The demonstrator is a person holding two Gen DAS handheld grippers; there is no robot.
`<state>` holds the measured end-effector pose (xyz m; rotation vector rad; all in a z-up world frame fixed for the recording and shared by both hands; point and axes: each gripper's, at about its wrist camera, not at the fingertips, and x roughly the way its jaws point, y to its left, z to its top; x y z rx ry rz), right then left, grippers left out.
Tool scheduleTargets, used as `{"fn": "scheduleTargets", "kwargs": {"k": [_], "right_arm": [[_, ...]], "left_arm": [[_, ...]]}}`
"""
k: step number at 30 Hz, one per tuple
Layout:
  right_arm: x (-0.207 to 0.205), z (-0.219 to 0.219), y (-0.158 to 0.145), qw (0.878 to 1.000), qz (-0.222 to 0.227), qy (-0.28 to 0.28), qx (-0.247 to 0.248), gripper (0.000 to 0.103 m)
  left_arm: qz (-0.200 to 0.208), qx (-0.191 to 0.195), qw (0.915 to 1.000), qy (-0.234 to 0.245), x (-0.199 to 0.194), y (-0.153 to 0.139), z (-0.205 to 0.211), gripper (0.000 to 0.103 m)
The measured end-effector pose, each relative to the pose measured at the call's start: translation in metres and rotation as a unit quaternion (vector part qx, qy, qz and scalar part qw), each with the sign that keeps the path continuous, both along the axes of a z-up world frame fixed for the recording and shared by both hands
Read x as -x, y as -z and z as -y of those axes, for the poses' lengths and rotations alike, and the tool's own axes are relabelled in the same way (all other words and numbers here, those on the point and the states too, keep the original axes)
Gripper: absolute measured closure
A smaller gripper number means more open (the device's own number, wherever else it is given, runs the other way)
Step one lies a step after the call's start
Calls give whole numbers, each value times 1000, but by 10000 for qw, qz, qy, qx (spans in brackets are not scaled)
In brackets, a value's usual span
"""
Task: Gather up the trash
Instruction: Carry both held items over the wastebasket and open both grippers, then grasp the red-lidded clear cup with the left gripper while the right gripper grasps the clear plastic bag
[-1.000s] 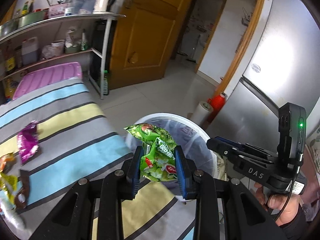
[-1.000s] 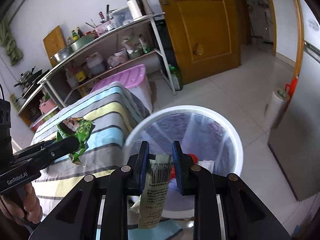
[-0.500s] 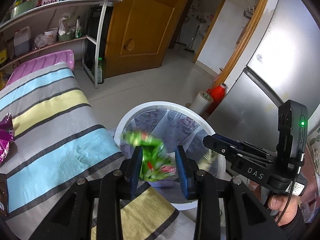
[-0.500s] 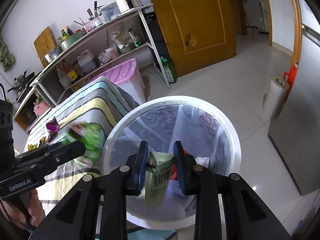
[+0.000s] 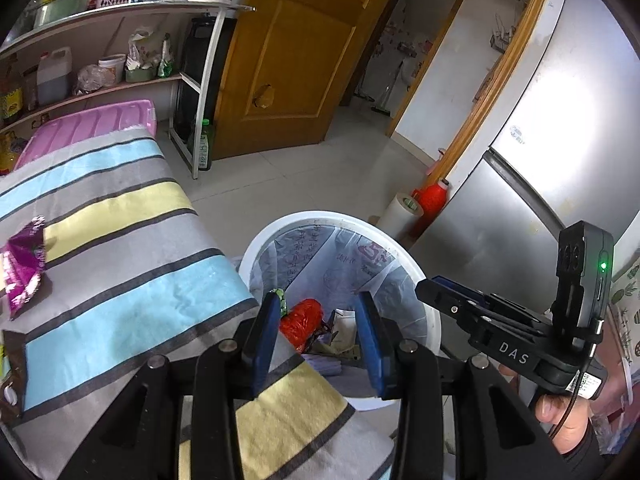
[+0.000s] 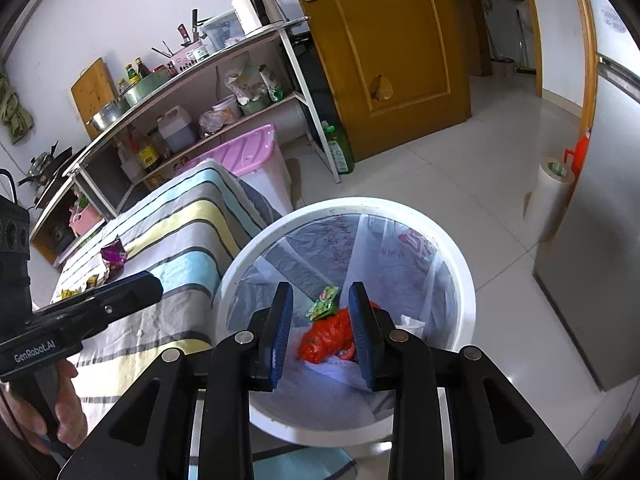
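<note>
Now both grippers stand empty over the bin, their wrappers dropped

Seen from the left wrist, the left gripper (image 5: 318, 334) has just been opening its jaws and nothing is between them; the white trash bin (image 5: 430, 322) lies under its tips, one red bag (image 5: 301, 322) inside and a green wrapper (image 5: 279, 295) at the bag's 10 o'clock. One purple wrapper (image 5: 24, 270) waits on the striped cloth (image 5: 132, 296) at the bin's 9 o'clock. From the right wrist, the right gripper (image 6: 320, 328) has likewise just been parting its jaws and grips nothing; one green wrapper (image 6: 323, 307) rests against the red bag (image 6: 328, 338) in the bin (image 6: 466, 300). Counted on the cloth (image 6: 188, 268): one purple wrapper (image 6: 114, 258) and a few small yellow scraps (image 6: 80, 284), too small to number. To do the step well, each gripper should likely open fully and lift clear before reaching for the cloth
</note>
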<state>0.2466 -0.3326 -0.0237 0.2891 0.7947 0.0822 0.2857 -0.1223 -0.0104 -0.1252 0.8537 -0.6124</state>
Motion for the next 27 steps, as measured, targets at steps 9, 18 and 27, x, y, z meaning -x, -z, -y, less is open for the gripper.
{"fn": "scheduleTargets", "kwargs": {"k": [9, 18, 27], "right_arm": [[28, -40, -30, 9990, 276, -350, 40, 73], [43, -100, -41, 9949, 374, -938, -11, 73], [47, -169, -34, 9854, 307, -1673, -86, 73]], "left_arm": [[275, -31, 9991, -322, 31, -20, -42, 62], [521, -81, 9942, -938, 65, -29, -110, 62], [446, -143, 9856, -1626, 83, -16, -180, 62]]}}
